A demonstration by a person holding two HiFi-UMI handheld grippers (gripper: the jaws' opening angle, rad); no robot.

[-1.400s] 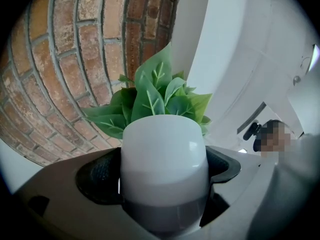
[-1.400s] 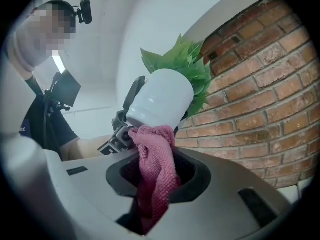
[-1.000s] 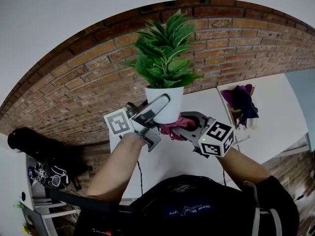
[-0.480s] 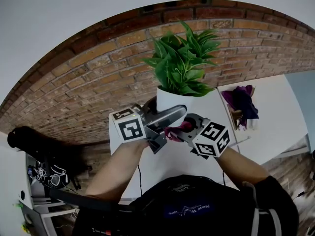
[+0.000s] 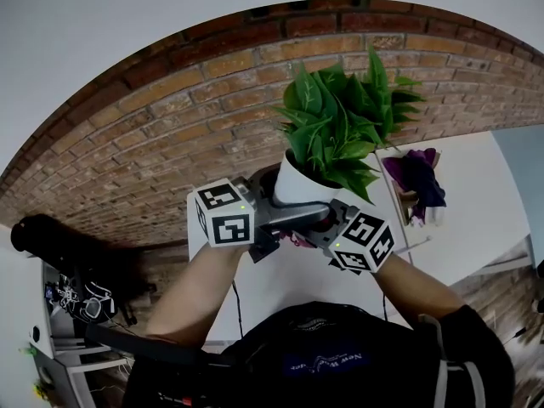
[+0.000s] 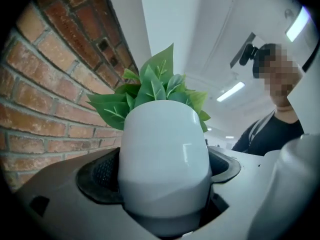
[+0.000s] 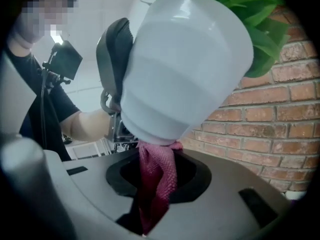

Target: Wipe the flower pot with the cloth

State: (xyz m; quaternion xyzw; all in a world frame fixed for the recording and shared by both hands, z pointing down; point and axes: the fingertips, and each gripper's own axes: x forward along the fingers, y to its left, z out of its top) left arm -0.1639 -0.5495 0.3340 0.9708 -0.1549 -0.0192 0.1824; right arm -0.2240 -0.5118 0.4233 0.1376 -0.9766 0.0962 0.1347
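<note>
Brick wall (image 5: 153, 143): runs behind the bench (image 5: 280, 286) along its rear edge.
Left gripper (image 6: 161, 181): jaws set wide and closed on the lower body of the flower pot, one pad on each side of it; it alone carries the pot.
Flower pot (image 5: 293, 185): white, smooth and rounded. It is lifted clear of the bench, in the air over its rear part near the wall. It is tilted, with the rim and the green plant (image 5: 340, 126) leaning up and to the right.
Cloth (image 7: 156, 194): magenta weave, bunched into a strip. Its upper end touches the bottom edge of the pot.
Right gripper (image 7: 159, 173): jaws narrow, pinching the cloth between them. It sits just under and beside the pot's base.
Purple fabric (image 5: 416, 175): heaped in a small holder toward the bench's right edge, well apart from the pot and not in use.
Progress: judged mid-wipe, with the cloth working the base. The pot shows no dirt, so the share of wall already covered cannot be told.
Remaining: likely the sides and rim, then setting the pot back upright on the bench.
</note>
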